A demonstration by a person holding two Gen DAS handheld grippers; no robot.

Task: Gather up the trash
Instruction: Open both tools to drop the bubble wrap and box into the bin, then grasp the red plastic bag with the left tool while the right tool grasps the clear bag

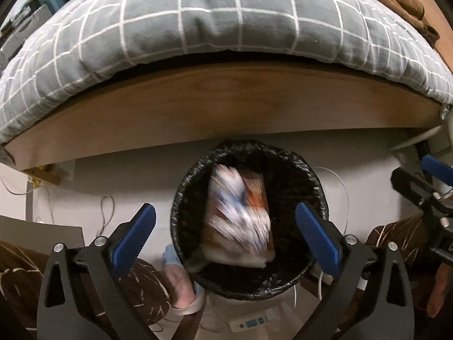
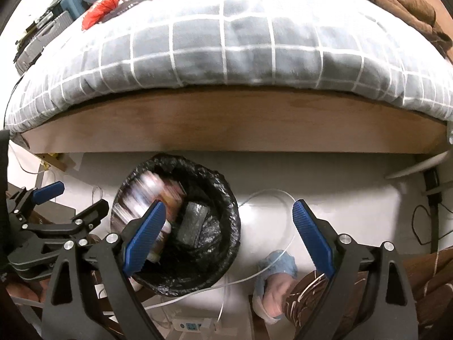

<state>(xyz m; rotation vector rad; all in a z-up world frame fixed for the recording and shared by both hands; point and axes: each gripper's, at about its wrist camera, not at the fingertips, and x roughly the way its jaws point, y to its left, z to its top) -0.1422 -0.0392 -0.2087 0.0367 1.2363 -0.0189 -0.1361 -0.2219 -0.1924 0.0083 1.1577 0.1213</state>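
Note:
A black-lined trash bin (image 1: 317, 187) stands on the white floor in front of the bed. A blurred white, blue and orange package (image 1: 240, 215) is inside it, clear of my fingers. My left gripper (image 1: 225, 233) is open and empty right above the bin. In the right wrist view the bin (image 2: 226, 209) sits left of centre, with the blurred package (image 2: 153, 189) and a grey wrapped lump (image 2: 192, 222) inside. My right gripper (image 2: 228, 238) is open and empty, over the bin's right rim and the floor. The left gripper (image 2: 56, 206) shows at the left edge.
A bed with a grey checked duvet (image 1: 226, 14) and a wooden side board (image 1: 226, 107) fills the top. White cables (image 2: 271, 195) and a power strip (image 2: 192, 325) lie on the floor. My slippered feet (image 2: 271, 286) and brown-patterned trouser legs (image 1: 136, 289) flank the bin. A red item (image 2: 104, 4) lies on the bed.

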